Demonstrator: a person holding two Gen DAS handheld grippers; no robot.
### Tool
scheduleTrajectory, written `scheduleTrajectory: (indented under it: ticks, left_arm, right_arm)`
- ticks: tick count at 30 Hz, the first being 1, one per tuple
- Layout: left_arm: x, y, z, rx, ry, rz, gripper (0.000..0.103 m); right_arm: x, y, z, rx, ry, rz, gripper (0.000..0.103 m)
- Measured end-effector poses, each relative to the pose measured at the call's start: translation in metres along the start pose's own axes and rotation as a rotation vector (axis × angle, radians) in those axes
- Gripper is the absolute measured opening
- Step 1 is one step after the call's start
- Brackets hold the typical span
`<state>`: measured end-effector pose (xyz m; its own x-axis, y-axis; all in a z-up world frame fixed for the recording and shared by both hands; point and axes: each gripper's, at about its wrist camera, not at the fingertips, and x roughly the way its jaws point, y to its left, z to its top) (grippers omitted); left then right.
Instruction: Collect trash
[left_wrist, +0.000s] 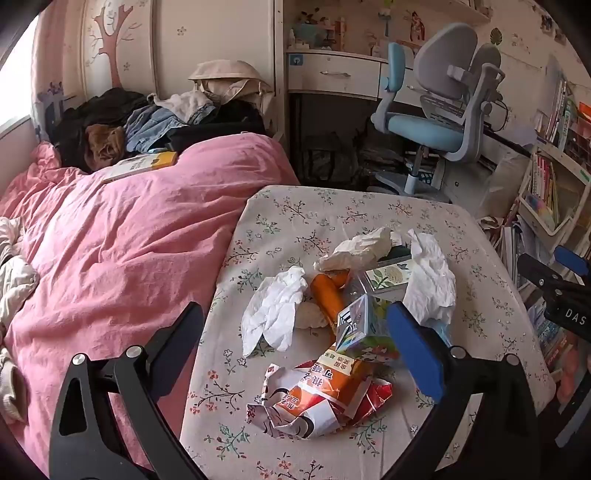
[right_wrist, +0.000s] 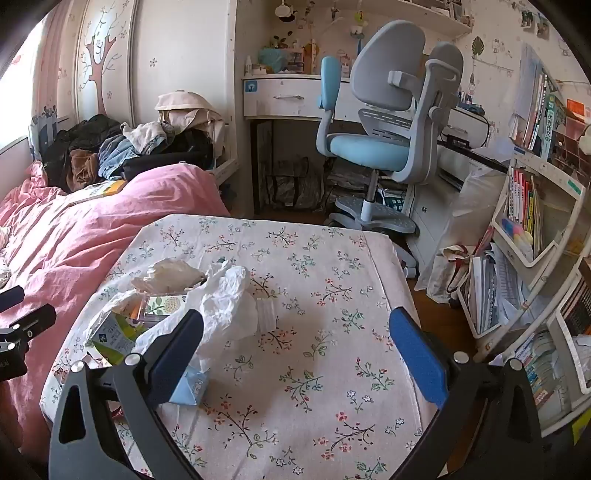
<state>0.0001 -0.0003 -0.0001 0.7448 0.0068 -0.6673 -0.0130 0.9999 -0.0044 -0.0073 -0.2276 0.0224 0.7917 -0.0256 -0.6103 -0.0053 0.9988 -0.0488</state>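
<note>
Both grippers are tilted downward over a small table (right_wrist: 332, 280) draped in a floral cloth, beside a bed with a pink duvet (left_wrist: 110, 240). The left gripper (left_wrist: 295, 343) is held with its jaws spread wide and nothing pinched; the trash pile lies between and just beyond its fingers. The right gripper (right_wrist: 295, 343) is likewise held wide open and empty, over bare cloth, with the pile off to its left.

The trash is heaped at the table's middle. A crumpled orange and red wrapper (left_wrist: 325, 398) lies nearest the left gripper. A small drink carton (left_wrist: 364, 328) is tipped on its side just beyond it, touching an orange sausage-shaped packet (left_wrist: 327, 295) whose long axis runs away from the camera. Crumpled white tissues (left_wrist: 277, 306) are spread around these — one large sheet (right_wrist: 225, 299) lies just beyond the right gripper's left finger.
</note>
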Motion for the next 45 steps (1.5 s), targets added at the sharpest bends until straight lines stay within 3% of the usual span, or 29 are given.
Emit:
scheduleTrajectory:
  ticks: [45]
  left_arm:
    - [-0.012, -0.004, 0.001, 0.022, -0.05, -0.007, 0.096]
  right_arm:
    - [0.001, 0.001, -0.003, 0.005, 0.007, 0.007, 0.097]
